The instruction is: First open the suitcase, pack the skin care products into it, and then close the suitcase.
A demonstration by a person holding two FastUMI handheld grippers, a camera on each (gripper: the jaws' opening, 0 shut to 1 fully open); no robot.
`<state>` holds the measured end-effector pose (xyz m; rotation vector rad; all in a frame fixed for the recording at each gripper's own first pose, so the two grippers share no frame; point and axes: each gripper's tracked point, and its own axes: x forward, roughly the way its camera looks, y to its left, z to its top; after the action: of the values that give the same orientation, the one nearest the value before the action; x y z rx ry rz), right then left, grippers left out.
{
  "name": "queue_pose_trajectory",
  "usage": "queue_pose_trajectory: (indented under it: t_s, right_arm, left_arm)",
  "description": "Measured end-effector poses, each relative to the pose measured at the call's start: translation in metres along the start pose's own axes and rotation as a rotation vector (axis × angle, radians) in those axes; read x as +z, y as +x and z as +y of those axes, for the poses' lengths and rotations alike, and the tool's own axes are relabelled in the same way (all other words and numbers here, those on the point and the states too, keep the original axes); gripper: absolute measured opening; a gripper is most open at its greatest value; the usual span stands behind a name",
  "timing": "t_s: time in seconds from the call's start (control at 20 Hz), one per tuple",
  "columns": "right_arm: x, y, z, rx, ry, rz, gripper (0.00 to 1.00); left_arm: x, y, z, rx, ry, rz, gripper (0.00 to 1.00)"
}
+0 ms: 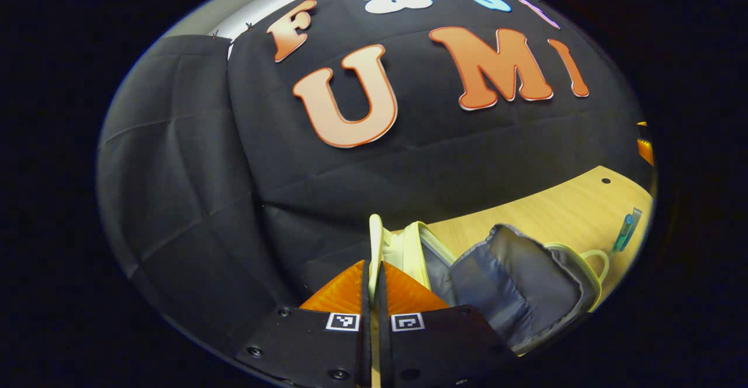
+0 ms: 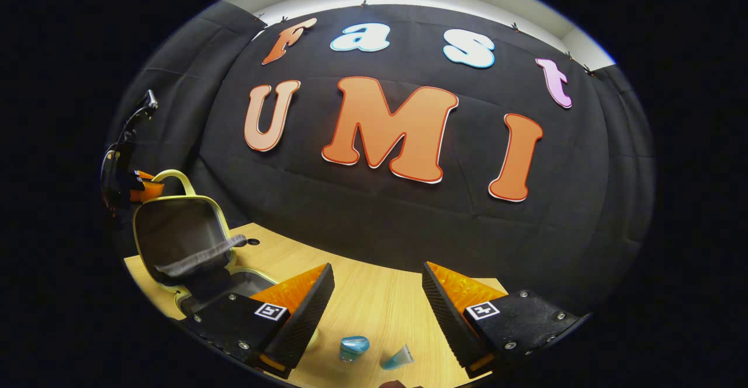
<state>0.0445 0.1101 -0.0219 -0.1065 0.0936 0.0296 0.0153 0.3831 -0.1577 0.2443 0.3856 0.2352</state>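
**Suitcase lid pinched up by L gripper, R gripper spread over products**

Clamping L gripper [image 1: 374, 294] on pale yellow rim of suitcase lid [image 1: 375, 242], the 2 fingers pressing nearly together w/ rim edge sandwiched between. Holding lid raised, grey lining and loose inner flap [image 1: 514, 283] showing to right of fingers in left gripper view. Resting on light wood table [image 1: 561, 212], suitcase [image 2: 181, 242] sitting at table's left side in right gripper view, lid standing upright w/ handle on top, base partly hidden behind near finger.

Hovering R gripper [image 2: 378, 294] w/ fingers spread wide, gripping nothing. Lying on table between and just below those fingers: 2 small blue skin care products [image 2: 354, 347], well right of suitcase. Appearing also as blue tube [image 1: 624, 233] at far right in left gripper view.
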Motion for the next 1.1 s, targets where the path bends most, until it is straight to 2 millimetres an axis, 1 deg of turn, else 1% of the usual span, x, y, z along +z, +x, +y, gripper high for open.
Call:
queue_pose_trajectory:
  t_s: [0.15,0.25,0.35,0.45,0.55,0.65,0.7,0.75,0.8,0.85,0.9,0.95,1.0,1.1]
  right_arm:
    - [0.005,-0.002,0.016,0.004,-0.005,0.005,0.96]
    - [0.007,-0.005,0.024,0.003,-0.017,0.008,0.95]
    - [0.006,-0.008,0.029,-0.004,-0.024,0.016,0.96]
    - [0.005,-0.013,0.031,-0.011,-0.021,0.027,0.95]
    - [0.004,-0.016,0.030,-0.021,-0.016,0.039,0.95]
    - [0.001,-0.020,0.028,-0.038,-0.018,0.050,0.95]
    - [-0.003,-0.026,0.025,-0.046,-0.020,0.054,0.95]
    - [-0.005,-0.030,0.023,-0.052,-0.023,0.059,0.96]
    - [-0.008,-0.031,0.022,-0.049,-0.025,0.065,0.95]
    - [-0.010,-0.033,0.020,-0.055,-0.025,0.069,0.96]
    - [-0.010,-0.035,0.017,-0.059,-0.017,0.065,0.96]
    - [-0.010,-0.036,0.015,-0.064,-0.006,0.062,0.95]
    - [-0.012,-0.036,0.012,-0.066,0.004,0.062,0.95]
    - [-0.015,-0.036,0.007,-0.072,0.018,0.062,0.96]
  left_arm:
    - [-0.041,0.019,0.034,0.035,-0.024,0.070,0.06]
    - [-0.069,0.031,0.048,0.041,-0.040,0.120,0.06]
    - [-0.102,0.046,0.055,0.042,-0.045,0.182,0.05]
    - [-0.139,0.057,0.059,0.043,-0.040,0.244,0.06]
    - [-0.171,0.070,0.055,0.036,-0.036,0.297,0.06]
    - [-0.194,0.078,0.051,0.028,-0.054,0.340,0.06]
    - [-0.202,0.082,0.056,0.054,-0.050,0.349,0.06]
    - [-0.210,0.084,0.055,0.071,-0.048,0.366,0.12]
    - [-0.212,0.085,0.053,0.095,-0.055,0.374,0.18]
    - [-0.210,0.086,0.050,0.094,-0.070,0.367,0.18]
    - [-0.200,0.087,0.045,0.089,-0.088,0.348,0.18]
    - [-0.191,0.088,0.044,0.086,-0.094,0.325,0.18]
    - [-0.180,0.087,0.037,0.081,-0.096,0.300,0.24]
    - [-0.154,0.072,0.022,0.068,-0.093,0.240,0.48]
